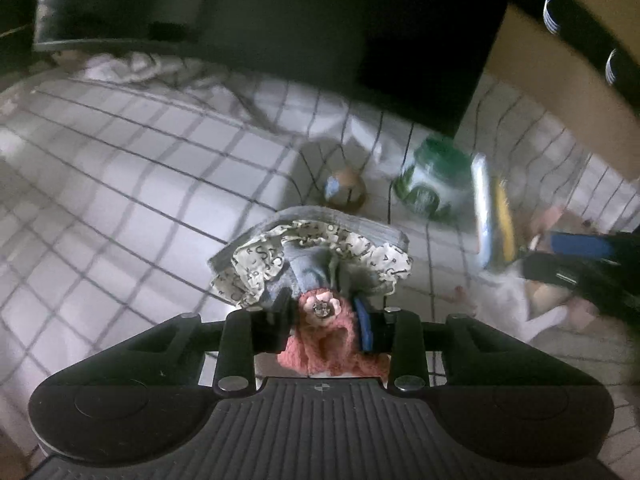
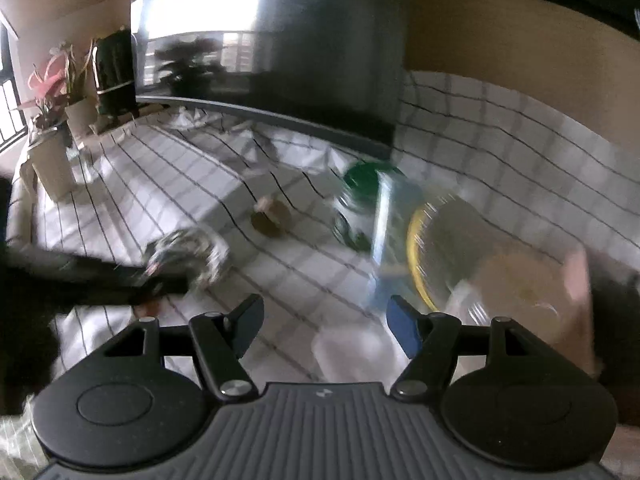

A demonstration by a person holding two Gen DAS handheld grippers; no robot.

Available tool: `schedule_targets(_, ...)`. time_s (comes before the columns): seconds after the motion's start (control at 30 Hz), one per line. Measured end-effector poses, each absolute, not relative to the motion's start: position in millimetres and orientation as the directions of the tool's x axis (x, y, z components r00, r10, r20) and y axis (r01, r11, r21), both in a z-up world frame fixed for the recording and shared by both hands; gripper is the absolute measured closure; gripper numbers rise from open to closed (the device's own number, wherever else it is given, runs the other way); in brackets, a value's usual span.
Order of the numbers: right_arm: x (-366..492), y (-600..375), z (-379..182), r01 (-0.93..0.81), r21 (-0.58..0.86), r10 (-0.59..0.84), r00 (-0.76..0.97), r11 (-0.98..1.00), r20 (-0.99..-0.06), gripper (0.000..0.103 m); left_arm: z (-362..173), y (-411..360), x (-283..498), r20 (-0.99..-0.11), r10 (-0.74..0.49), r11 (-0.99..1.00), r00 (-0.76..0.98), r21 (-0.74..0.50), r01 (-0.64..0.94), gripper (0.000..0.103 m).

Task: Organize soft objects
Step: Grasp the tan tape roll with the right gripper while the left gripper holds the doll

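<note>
The left gripper [image 1: 324, 312] fills the bottom of its own view, its fingers [image 1: 366, 326] pinching a doll [image 1: 320, 264] by the head: reddish-pink yarn hair bulges between the black pad and the blue one. The doll's body points away from the camera, a grey dress with a cream ruffle printed in dark marks spread over the checked cloth [image 1: 120, 168] that covers the worktop. Whether the doll rests on the cloth or hangs just above it cannot be told.

Beyond the doll, toward the far edge of the worktop, lies a small brown ball [image 1: 345, 192], and just beside it to the right a green-and-white jar [image 1: 434, 178]. Near the jar, further right, stands a clear bag [image 1: 490, 216] with a yellow rim, badly blurred. A dark screen [image 1: 280, 20] stands along the far edge, with the cloth rumpled beneath it.

The right gripper [image 2: 324, 330] has its fingers [image 2: 404, 330] spread, with nothing between them; only cloth and a pale blurred shape show under the gap. It hangs over the right part of the worktop, near the bag [image 2: 440, 248], which smears across that view together with a tan soft thing [image 2: 532, 276] at the right edge, too blurred to name. In the same view the left gripper comes in from the left as a dark arm with the doll [image 2: 188, 254] at its tip, well apart from the right fingers. Potted plants [image 2: 52, 120] stand at the far left corner.
</note>
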State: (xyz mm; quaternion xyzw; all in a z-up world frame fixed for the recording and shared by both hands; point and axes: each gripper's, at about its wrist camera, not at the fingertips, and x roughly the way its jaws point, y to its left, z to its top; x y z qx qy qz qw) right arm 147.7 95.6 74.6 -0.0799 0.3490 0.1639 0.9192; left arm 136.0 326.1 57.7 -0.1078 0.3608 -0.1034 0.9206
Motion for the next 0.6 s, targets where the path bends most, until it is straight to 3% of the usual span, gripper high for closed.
schedule_targets(0.3, 248, 162, 53, -0.372, 0.122, 0.347, 0.630, 0.920, -0.694, 0.035, 70, 390, 119, -0.605, -0.290, 0.921, 0.742, -0.387, 0.045, 0.067)
schedule_targets(0.43, 285, 182, 31, -0.321, 0.098, 0.284, 0.609, 0.942, -0.741, 0.035, 66, 401, 121, -0.680, -0.214, 0.932, 0.702, -0.356, -0.061, 0.067)
schedule_targets(0.57, 304, 188, 16, -0.295, 0.092, 0.254, 0.576, 0.951, -0.777, 0.049, 67, 407, 128, -0.710, -0.187, 0.940, 0.679, -0.331, -0.086, 0.067)
schedule_targets(0.6, 307, 188, 14, -0.293, 0.091, 0.250, 0.567, 0.952, -0.785, 0.058, 68, 407, 131, -0.718, -0.177, 0.944, 0.673, -0.318, -0.091, 0.067)
